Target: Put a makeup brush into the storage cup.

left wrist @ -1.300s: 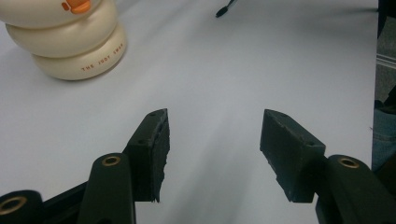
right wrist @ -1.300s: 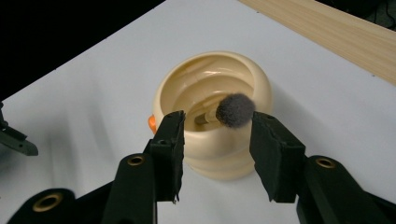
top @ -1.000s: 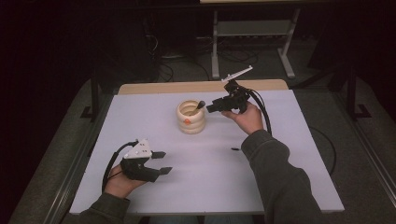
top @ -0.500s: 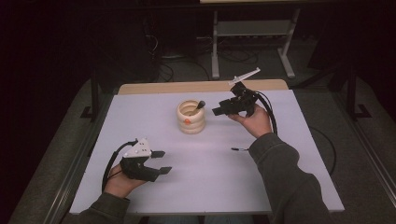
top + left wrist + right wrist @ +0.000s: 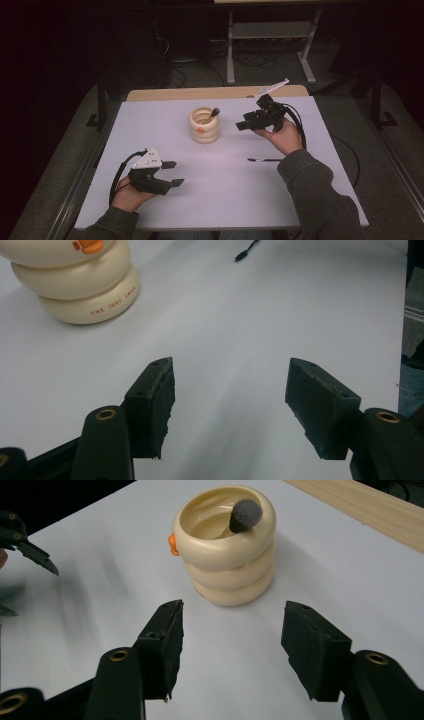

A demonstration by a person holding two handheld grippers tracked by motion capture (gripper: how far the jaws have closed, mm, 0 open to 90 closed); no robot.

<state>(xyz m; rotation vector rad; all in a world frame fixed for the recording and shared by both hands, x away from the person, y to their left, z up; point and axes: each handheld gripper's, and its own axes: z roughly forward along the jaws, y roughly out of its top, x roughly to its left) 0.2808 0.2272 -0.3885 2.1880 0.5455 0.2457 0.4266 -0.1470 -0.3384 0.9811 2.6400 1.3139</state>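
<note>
Two grippers — left gripper [image 5: 170, 173], right gripper [image 5: 242, 125] — gape empty, jaws just widening; brush-holding cream pot [image 5: 205, 126] between, second brush [image 5: 265, 160] aside.

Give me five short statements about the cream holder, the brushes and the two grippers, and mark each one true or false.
1. A brush stands in the cream ringed holder. True.
2. The right gripper grips that brush. False: its fingers are apart and empty, short of the holder.
3. A second brush lies flat on the white table. True.
4. The left gripper rests on the holder. False: it is near the table's front edge, apart from it.
5. The holder lies tipped over. False: it stands upright.
</note>
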